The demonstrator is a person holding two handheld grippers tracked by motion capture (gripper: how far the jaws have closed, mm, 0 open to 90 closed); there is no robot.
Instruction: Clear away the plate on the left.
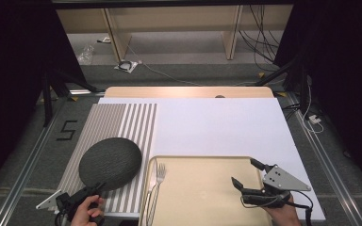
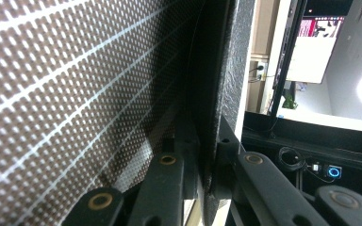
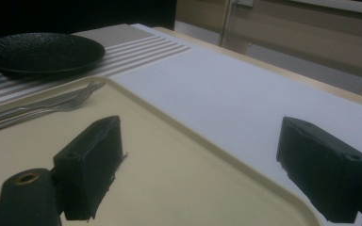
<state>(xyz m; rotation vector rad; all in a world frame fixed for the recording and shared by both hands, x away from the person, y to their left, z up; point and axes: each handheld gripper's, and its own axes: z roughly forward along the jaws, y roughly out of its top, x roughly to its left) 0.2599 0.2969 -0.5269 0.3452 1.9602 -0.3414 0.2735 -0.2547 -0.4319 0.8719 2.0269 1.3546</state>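
Note:
A dark textured plate [image 1: 111, 162] lies on a brown-and-white striped placemat [image 1: 122, 122] at the near left. My left gripper [image 1: 96, 187] holds the plate's near rim. In the left gripper view its jaws [image 2: 207, 155] are shut on the thin dark rim [image 2: 221, 94], seen edge-on, with the placemat's weave [image 2: 75, 94] close beside it. My right gripper [image 1: 244, 171] hovers open over the right part of a beige tray [image 1: 202, 158], nothing between its jaws [image 3: 198, 160]. A fork [image 1: 159, 174] and a knife [image 1: 151, 181] lie along the tray's left side.
A white sheet [image 1: 217, 122] covers the table beyond the tray, with the wooden table edge [image 1: 188, 92] behind it. In the right gripper view the plate [image 3: 42, 51] sits far left, the fork [image 3: 70, 101] nearer, and bare tray [image 3: 169, 188] lies below the jaws.

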